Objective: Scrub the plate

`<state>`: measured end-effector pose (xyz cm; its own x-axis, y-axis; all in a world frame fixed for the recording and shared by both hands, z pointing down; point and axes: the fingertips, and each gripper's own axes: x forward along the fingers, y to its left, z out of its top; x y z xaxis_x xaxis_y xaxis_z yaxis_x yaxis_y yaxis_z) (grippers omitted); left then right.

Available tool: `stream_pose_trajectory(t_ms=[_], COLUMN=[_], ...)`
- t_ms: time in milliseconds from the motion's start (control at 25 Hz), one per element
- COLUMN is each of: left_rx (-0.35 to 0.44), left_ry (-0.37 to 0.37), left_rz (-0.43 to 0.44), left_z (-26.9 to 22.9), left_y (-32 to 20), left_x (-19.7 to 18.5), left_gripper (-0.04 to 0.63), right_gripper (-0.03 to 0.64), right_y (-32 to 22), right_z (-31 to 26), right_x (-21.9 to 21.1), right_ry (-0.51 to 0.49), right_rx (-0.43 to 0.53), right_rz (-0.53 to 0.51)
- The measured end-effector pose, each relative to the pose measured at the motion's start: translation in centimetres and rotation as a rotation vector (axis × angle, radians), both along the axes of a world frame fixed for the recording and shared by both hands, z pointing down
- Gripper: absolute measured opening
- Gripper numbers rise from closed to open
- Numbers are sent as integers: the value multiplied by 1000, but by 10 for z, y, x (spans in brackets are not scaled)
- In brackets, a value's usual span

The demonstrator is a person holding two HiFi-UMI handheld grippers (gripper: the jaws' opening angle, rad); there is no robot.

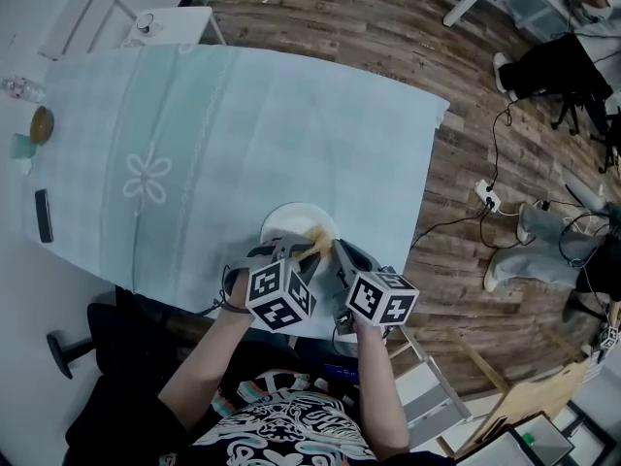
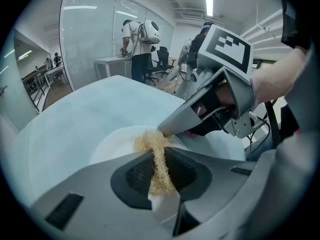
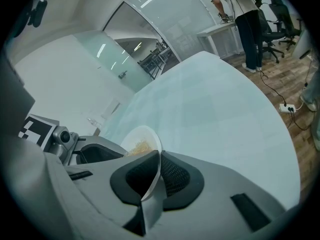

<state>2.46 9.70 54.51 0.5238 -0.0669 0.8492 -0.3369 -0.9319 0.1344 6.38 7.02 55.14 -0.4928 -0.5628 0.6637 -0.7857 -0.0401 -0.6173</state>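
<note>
A white plate (image 1: 287,221) lies near the front edge of the table, partly under both grippers. My left gripper (image 2: 159,171) is shut on a tan fibrous scrubber (image 2: 156,156), whose tuft rests on the plate (image 2: 112,144). In the head view the scrubber (image 1: 312,249) shows at the left gripper's (image 1: 303,252) tips. My right gripper (image 3: 156,176) is shut on the plate's rim (image 3: 152,156), holding it at its near right edge. The right gripper (image 1: 340,252) sits close beside the left one, and its tip almost touches the scrubber in the left gripper view.
A pale green cloth (image 1: 233,153) with a flower print covers the table. At its far left edge are a small bowl (image 1: 41,124), a black phone (image 1: 43,216) and a bottle (image 1: 21,87). Cables and a power strip (image 1: 487,195) lie on the wooden floor to the right.
</note>
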Motion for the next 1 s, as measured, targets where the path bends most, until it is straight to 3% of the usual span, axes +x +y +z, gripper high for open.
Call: stream_pose_trajectory(t_ms=[360,840,1000], left_rx=[-61,-101,-72], left_ry=[-6,10,-6], left_rz=[52,-37,-54], left_z=[2,3,2], left_y=[24,18,10], left_x=[-9,-40,-49], left_gripper=[77,78,78], right_gripper=[34,34,34], right_y=[0,0,0], right_z=[2,2,2], right_x=[2,2,1], right_ry=[4,-7,-12], right_rx=[0,-6,-5], right_rz=[7,10,10])
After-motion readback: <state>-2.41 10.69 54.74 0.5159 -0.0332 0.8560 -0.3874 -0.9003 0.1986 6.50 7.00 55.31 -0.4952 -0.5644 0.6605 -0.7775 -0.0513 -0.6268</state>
